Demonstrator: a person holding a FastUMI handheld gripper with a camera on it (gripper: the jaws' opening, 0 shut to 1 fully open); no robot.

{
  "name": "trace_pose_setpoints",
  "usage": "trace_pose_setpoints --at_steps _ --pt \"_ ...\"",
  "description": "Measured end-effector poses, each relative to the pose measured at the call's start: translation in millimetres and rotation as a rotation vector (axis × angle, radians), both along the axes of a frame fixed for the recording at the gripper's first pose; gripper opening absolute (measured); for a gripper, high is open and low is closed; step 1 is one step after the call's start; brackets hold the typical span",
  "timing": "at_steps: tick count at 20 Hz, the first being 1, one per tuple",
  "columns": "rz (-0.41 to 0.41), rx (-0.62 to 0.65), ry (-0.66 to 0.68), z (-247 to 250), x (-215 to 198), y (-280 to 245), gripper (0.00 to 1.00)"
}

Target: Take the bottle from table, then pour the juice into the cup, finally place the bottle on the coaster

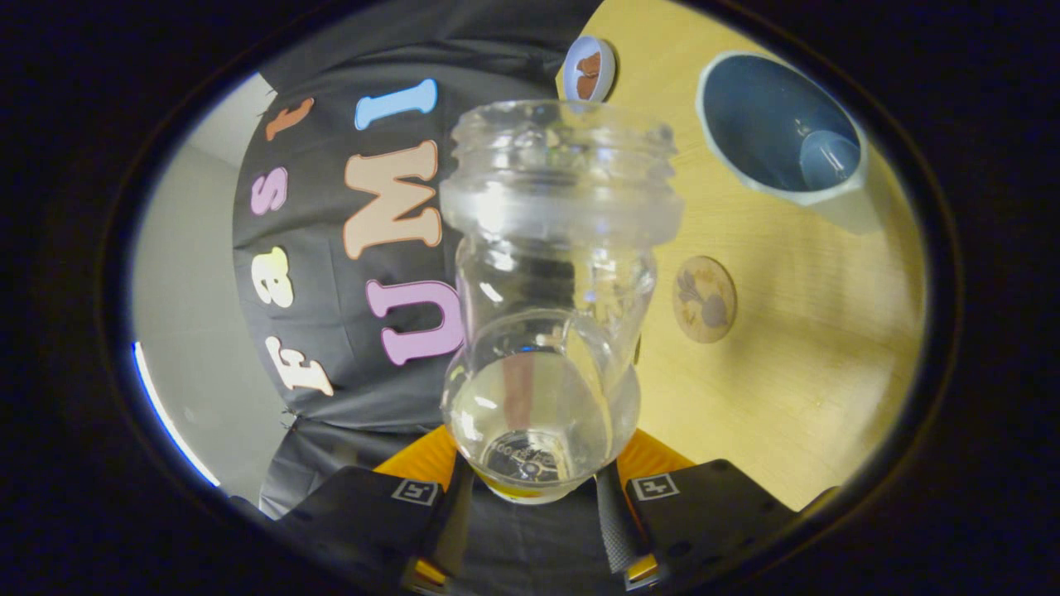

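A pale wooden table (787, 348) runs up the right side of the rolled gripper view, its far edge meeting the black cloth wall (331, 132) just beside a small round dish (589, 69). Largest of the things in reach is the clear glass bottle (551, 281), held off the table between the 2 fingers of the gripper (530, 505), which are closed in to its width and press on its lower body from both sides; its open, threaded mouth points away from the camera. The bottle looks nearly empty, with no more than a thin yellowish trace near its base, though whether juice has reached the cup cannot be told. The blue-lined cup (778, 132) stands on the table beyond the bottle and off to its right, its inside showing no clear pool of liquid. Smallest of the 3 task items, the round printed coaster (704, 299) lies flat between bottle and cup, just beside the bottle's shoulder and apart from the cup. Step 1, lifting the bottle, is done; the pour appears finished or close to it; setting the bottle on the coaster is left. Bare wood surrounds the coaster, giving open room to lower the bottle, with the cup the only nearby obstacle.
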State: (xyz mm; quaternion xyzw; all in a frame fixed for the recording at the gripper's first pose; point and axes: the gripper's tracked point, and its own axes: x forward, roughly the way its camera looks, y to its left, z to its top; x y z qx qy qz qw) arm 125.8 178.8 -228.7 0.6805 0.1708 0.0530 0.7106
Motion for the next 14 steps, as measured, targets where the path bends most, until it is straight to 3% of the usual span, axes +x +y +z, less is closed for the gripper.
trace_pose_setpoints --at_steps 14 --pt "-0.03 0.075 -0.006 14.1 5.4 -10.8 0.69"
